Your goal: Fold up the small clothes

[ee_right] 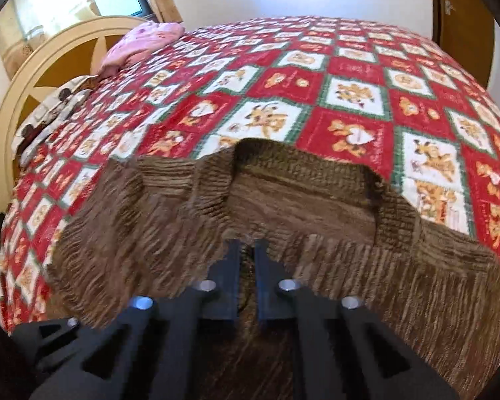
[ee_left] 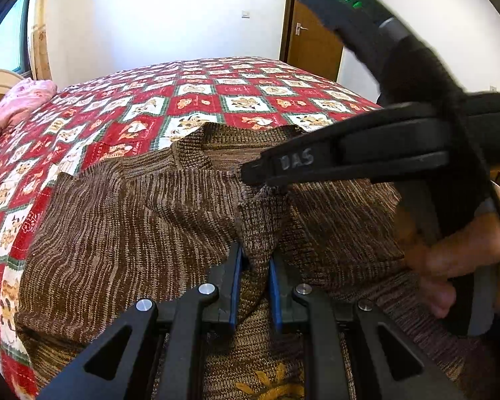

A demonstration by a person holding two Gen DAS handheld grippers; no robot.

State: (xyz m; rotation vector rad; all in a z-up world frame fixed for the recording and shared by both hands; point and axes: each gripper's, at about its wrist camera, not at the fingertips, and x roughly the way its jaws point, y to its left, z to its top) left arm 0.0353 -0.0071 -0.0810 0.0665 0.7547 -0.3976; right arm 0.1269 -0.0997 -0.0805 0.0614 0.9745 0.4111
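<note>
A small brown knitted sweater [ee_left: 143, 220] lies on the red patchwork quilt, collar toward the far side; it also shows in the right wrist view [ee_right: 303, 196]. My left gripper [ee_left: 256, 253] is shut on a raised fold of the sweater between its blue-padded fingers. My right gripper [ee_left: 263, 178] reaches in from the right, shut on the same lifted strip of knit a little farther up. In its own view the right gripper [ee_right: 246, 250] is shut on the sweater just below the collar.
The quilt [ee_left: 236, 100] covers the whole bed. A pink cloth [ee_left: 20, 103] lies at the far left by the headboard [ee_right: 50, 73]. A wooden door [ee_left: 311, 30] stands behind the bed at the right. A hand [ee_left: 456, 253] holds the right gripper.
</note>
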